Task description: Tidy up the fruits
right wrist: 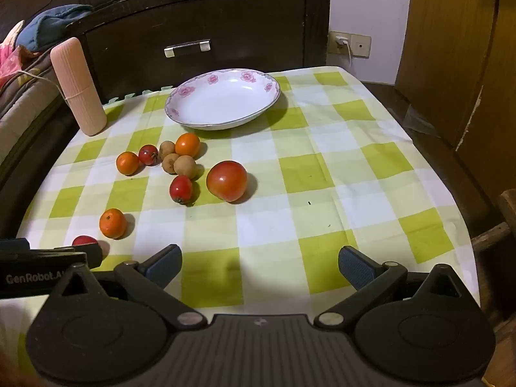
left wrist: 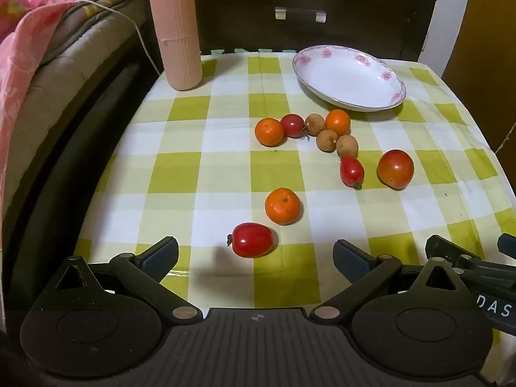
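Note:
Loose fruits lie on a green-checked tablecloth (left wrist: pixel 180 174). A small red tomato (left wrist: pixel 253 239) lies just ahead of my open, empty left gripper (left wrist: pixel 254 254), with an orange (left wrist: pixel 282 205) behind it. Farther off are two oranges (left wrist: pixel 269 131), brown longans (left wrist: pixel 327 140), small tomatoes (left wrist: pixel 351 170) and a big tomato (left wrist: pixel 395 168). A white flowered plate (left wrist: pixel 348 77) stands empty at the back. My right gripper (right wrist: pixel 259 262) is open and empty above bare cloth; the big tomato (right wrist: pixel 227 180) and the plate (right wrist: pixel 222 100) lie ahead of it.
A tall pink ribbed case (left wrist: pixel 175 29) stands upright at the table's back left. A dark wooden cabinet (right wrist: pixel 206 29) rises behind the table. A bed with blankets (left wrist: pixel 32 48) is on the left. The table's right edge (right wrist: pixel 451 174) drops toward the floor.

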A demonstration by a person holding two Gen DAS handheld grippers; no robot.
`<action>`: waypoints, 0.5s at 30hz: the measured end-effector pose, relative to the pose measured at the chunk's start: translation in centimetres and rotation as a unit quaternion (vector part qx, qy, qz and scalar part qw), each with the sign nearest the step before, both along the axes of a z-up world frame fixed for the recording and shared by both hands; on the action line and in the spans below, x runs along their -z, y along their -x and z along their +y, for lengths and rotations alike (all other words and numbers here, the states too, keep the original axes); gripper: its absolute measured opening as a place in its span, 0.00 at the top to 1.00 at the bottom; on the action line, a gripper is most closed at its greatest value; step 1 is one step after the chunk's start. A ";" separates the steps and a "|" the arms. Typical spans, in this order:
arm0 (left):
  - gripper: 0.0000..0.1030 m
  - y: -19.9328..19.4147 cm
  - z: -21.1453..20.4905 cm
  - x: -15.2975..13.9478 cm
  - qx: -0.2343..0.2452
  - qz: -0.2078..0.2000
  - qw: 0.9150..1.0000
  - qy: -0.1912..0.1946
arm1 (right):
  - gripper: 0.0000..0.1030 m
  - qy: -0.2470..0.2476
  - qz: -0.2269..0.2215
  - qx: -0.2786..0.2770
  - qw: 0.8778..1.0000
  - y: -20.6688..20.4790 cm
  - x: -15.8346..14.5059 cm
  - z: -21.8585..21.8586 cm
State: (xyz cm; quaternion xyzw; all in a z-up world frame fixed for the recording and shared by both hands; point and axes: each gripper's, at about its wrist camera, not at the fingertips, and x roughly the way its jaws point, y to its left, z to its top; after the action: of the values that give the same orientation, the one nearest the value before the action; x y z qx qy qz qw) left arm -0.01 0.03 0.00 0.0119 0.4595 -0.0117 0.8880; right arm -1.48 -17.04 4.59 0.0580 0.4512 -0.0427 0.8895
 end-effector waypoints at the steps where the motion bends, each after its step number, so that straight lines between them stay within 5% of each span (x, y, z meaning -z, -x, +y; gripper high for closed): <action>1: 0.00 0.0 0.0 0.0 0.001 0.000 1.000 0.000 | 0.01 0.006 0.000 -0.001 1.000 0.0 0.0 0.0; 15: 0.00 0.0 0.1 0.2 0.001 0.004 1.000 -0.001 | 0.01 -0.002 0.001 0.000 1.000 0.0 -0.1 0.1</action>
State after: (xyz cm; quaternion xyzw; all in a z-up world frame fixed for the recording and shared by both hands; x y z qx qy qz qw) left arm 0.02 0.12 -0.16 0.0133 0.4634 -0.0117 0.8860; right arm -1.48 -16.94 4.68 0.0597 0.4520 -0.0422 0.8890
